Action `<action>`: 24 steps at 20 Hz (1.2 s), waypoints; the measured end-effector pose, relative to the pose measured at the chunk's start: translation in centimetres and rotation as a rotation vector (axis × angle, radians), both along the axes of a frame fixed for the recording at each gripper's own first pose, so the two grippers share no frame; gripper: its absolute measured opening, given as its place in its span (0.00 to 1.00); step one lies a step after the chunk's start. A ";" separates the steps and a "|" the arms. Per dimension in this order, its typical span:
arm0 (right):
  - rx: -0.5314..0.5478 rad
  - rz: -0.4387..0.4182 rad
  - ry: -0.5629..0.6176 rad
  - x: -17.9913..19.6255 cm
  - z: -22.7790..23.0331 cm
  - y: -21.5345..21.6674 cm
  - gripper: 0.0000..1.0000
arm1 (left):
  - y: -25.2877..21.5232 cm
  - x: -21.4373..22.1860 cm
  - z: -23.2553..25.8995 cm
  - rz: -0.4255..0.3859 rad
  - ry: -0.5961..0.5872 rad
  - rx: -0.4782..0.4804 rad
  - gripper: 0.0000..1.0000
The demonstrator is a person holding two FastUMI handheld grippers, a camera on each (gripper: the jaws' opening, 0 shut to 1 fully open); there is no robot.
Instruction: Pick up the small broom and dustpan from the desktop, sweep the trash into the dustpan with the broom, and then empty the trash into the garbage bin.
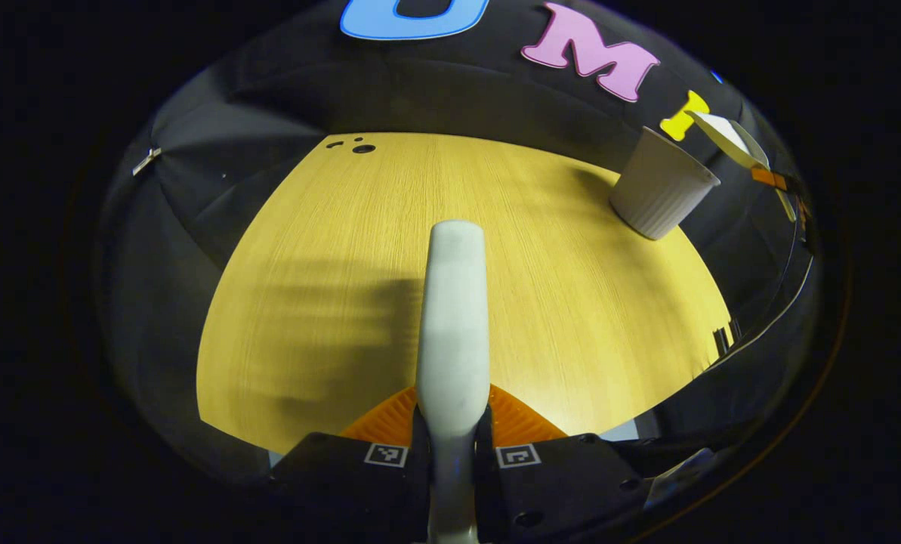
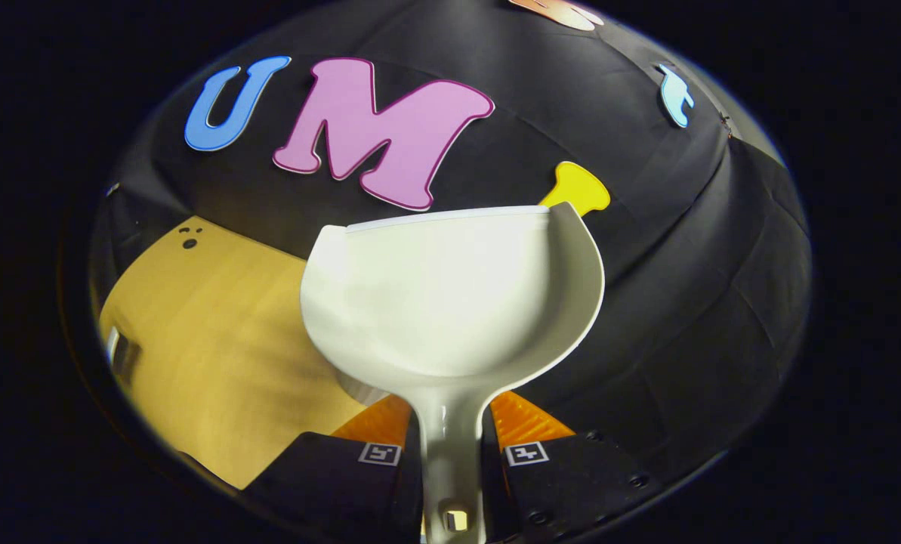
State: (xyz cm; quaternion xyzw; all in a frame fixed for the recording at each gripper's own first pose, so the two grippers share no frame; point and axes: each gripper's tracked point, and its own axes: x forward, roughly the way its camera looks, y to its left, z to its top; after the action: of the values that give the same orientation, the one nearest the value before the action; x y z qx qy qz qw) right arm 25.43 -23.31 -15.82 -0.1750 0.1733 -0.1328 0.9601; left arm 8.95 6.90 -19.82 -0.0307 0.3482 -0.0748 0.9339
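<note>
Counter (image 1: pixel 329 249) lies bare and yellow under you, no trash visible on it, so the sweeping looks done. Garbage bin (image 1: pixel 661 195), white and ribbed, stands at the far right corner near the edge, reachable for a tip-out. Your right hand-held gripper (image 2: pixel 450 446) has both fingers closed on the dustpan (image 2: pixel 450 295) handle, pan raised off the counter with the scoop facing the camera, looks empty; from the left gripper view it sits up beside the bin's rim, likely at the emptying step. Your left hand-held gripper (image 1: pixel 452 446) is clamped on the broom (image 1: pixel 454 317) handle, held out over the counter, clear of the bin.
</note>
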 end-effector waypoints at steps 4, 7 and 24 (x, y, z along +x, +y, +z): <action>0.111 0.065 0.035 0.2 -0.5 0.4 0.35 | -0.1 -0.9 -0.5 -0.011 -0.015 -0.013 0.28; 0.176 0.132 0.073 0.3 -1.0 0.6 0.35 | -0.2 -0.9 -0.7 -0.012 -0.021 -0.014 0.28; 0.416 0.186 0.475 0.5 -4.1 -0.9 0.35 | -2.4 7.2 -0.9 0.083 0.018 0.057 0.29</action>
State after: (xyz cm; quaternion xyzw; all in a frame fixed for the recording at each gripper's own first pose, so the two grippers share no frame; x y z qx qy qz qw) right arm 25.91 -24.19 -19.94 -0.0163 0.3989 0.0380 0.9161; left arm 16.11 4.54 -20.74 -0.0190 0.3569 -0.0258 0.9336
